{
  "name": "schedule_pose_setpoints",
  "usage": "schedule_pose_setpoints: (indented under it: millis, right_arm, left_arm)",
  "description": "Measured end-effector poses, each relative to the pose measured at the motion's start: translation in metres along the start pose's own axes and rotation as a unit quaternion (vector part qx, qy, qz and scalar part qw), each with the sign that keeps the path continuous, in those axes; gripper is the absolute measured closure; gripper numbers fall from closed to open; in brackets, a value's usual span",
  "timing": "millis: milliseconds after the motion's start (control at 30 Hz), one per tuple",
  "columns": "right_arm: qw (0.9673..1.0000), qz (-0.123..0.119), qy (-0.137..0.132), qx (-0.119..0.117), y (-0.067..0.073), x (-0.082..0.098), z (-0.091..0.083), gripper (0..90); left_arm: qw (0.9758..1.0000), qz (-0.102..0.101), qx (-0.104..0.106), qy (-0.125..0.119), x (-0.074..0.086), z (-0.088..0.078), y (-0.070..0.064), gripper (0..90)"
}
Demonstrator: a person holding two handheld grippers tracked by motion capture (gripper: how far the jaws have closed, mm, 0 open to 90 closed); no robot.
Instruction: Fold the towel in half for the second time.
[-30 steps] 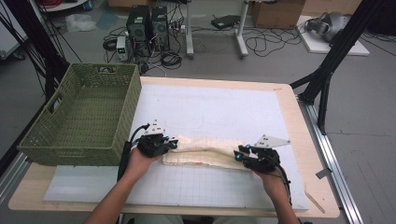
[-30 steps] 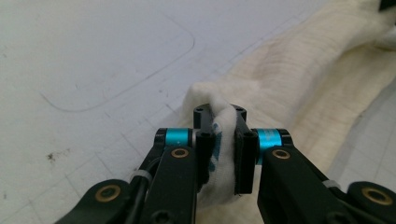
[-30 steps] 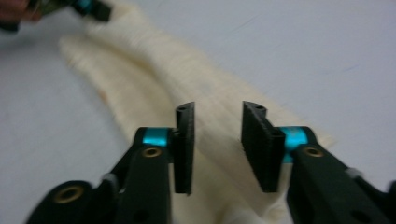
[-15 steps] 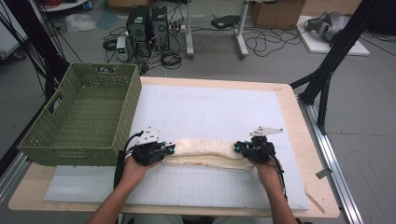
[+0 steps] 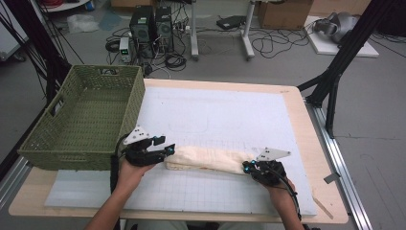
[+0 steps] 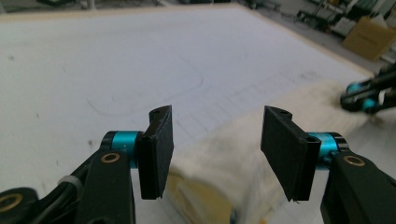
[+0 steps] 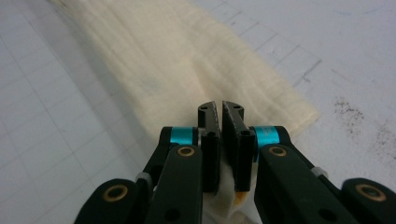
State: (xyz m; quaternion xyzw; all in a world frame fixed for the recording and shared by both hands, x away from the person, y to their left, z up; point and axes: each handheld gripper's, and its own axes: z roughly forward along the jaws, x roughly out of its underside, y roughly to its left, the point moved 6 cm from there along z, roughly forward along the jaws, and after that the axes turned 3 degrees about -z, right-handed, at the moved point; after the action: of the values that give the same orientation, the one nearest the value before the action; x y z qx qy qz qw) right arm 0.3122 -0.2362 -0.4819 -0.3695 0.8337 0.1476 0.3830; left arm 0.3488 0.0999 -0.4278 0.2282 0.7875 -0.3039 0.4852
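- Left gripper (image 5: 168, 149) fingers (image 6: 156, 149) spread apart, having just been opening; cloth (image 5: 207, 159) end lying between them in the left gripper view, pads not pressing on it.
- Right gripper (image 5: 246, 166) fingers (image 7: 211, 140) clenched tight on a pinch of cloth (image 7: 187, 60), a fold bulging out below the pads in the right gripper view.
- Largest first: counter (image 5: 306, 143) of pale wood, carrying a white gridded mat (image 5: 215, 115).
- Green woven basket (image 5: 81, 115) at the counter's left edge, nothing seen inside, just beside the left gripper.
- Cloth: cream, folded into a long narrow bundle, lying flat on the mat near the front, stretching from one gripper to the other.
- Probably a fold or a move to the basket in hand, with one end freed.
- Risk: lifting by the right end alone likely lets the layers slide and the bundle fall open.
- Risk: thin pinch at the right could slip out under a sideways tug.
- Risk: left fingers closing again too high might catch only the top layer, dragging the fold askew.
- Risk: left gripper's cable brushing the basket wall on a swing.
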Motion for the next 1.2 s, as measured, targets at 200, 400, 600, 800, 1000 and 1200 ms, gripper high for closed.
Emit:
schedule_pose_setpoints:
  millis: [200,400,600,800,1000,1200]
  right_arm:
    - [0.9998,-0.006,-0.001,0.017,0.001,0.003,0.001,77.4]
    - [0.9998,-0.001,0.010,0.016,0.000,0.003,-0.004,68.5]
    - [0.9995,0.006,0.002,0.030,0.000,-0.005,-0.011,57.4]
    - [0.9967,0.029,-0.067,0.035,0.012,-0.043,-0.006,39.8]
    - [0.9986,0.035,-0.035,0.021,0.028,-0.048,0.035,59.8]
    - [0.9986,0.026,-0.004,0.045,0.016,-0.027,0.032,60.7]
  left_arm:
    - [0.9989,0.012,0.026,0.038,0.008,0.021,-0.018,55.7]
    - [0.9908,0.036,-0.011,0.130,0.046,0.038,-0.011,64.2]
    - [0.9897,0.054,-0.017,0.131,0.052,0.037,-0.011,64.0]
    - [0.9893,0.063,-0.022,0.130,0.052,0.038,-0.012,63.7]
    - [0.9897,0.056,-0.022,0.129,0.052,0.037,-0.011,64.7]
    - [0.9898,0.054,-0.024,0.130,0.052,0.037,-0.011,65.8]
